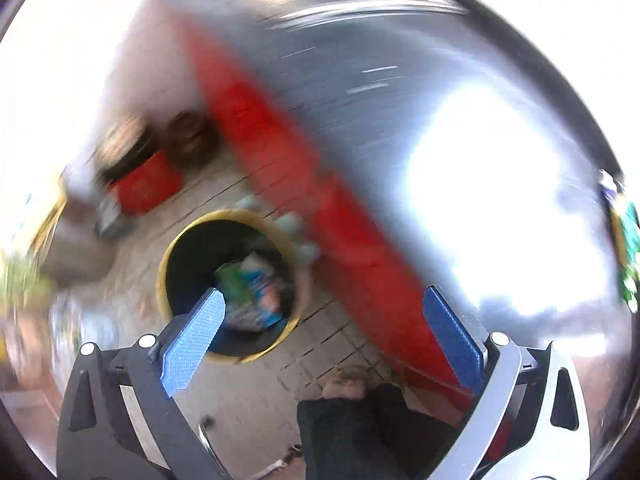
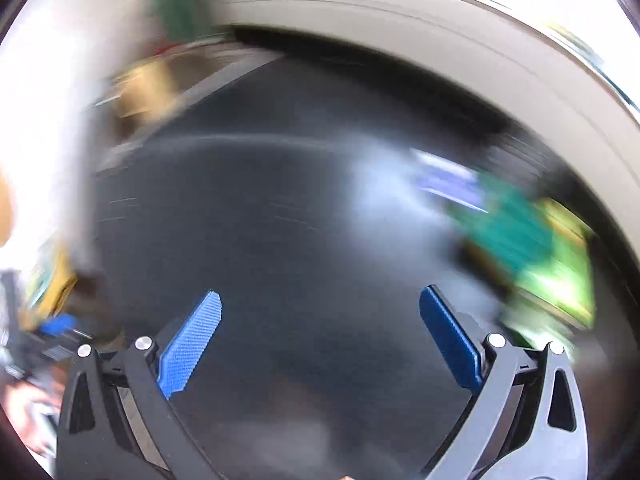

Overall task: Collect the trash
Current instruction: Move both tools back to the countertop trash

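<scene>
Both tongs were seen spread wide with nothing between the pads: the left tongs (image 1: 322, 334) above the yellow-rimmed bin (image 1: 166, 256) on the tiled floor, the right tongs (image 2: 320, 336) over the dark surface (image 2: 280, 220). Beyond the right tongs, a blurred green packet (image 2: 532, 248) was lying on that surface. It was judged light, thin and crinkly, best pinched at a free edge.

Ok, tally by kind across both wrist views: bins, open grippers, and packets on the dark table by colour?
Yellow-rimmed bin: 1
Open grippers: 2 (left gripper, right gripper)
Green packet: 1
Blue-and-white packet, blurred: 1
Total: 5
</scene>
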{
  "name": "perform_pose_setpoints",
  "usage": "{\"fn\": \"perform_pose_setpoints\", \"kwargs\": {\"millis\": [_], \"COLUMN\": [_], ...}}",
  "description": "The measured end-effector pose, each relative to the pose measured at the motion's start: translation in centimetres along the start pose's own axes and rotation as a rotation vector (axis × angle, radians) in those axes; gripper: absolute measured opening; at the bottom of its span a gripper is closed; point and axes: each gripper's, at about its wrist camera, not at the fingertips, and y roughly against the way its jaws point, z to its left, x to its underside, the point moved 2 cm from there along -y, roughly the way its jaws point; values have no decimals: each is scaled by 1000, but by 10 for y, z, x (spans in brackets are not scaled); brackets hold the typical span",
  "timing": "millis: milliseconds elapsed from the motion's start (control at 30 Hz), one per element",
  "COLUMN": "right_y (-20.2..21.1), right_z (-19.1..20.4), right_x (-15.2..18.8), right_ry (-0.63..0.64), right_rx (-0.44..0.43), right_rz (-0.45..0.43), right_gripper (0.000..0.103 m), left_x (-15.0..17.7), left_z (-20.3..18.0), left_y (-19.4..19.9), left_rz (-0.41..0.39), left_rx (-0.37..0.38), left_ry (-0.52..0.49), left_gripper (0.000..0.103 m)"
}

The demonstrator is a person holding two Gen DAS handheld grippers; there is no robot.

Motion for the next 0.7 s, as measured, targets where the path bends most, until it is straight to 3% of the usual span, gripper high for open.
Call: {"fn": "perform_pose_setpoints", "kwargs": {"millis": [100,200,267,500,700], "right_y": [23,39,47,39,0], "right_z": [-110,-176,-198,-218,-211], "right_x": [33,56,61,38,39], "right_ry": [-233,-415,-496,-583,-456], "right_rx": [144,199,200,114,196], "right_rz": [20,12,-16,-71,53], "right_gripper": [96,96,96,96,96], "left_x": [-30,-57,-73,-90,-81], "left_z": [-62,-126,-169,-297,-345], "left_y": [4,1,-2,-6,-29], "left_rz": [-13,-23,-27,-3,66], "left_rx": [67,97,108,225,233], "left_ry": [-146,-319,-430,-663,-749], "left_gripper": [96,96,96,96,96]}}
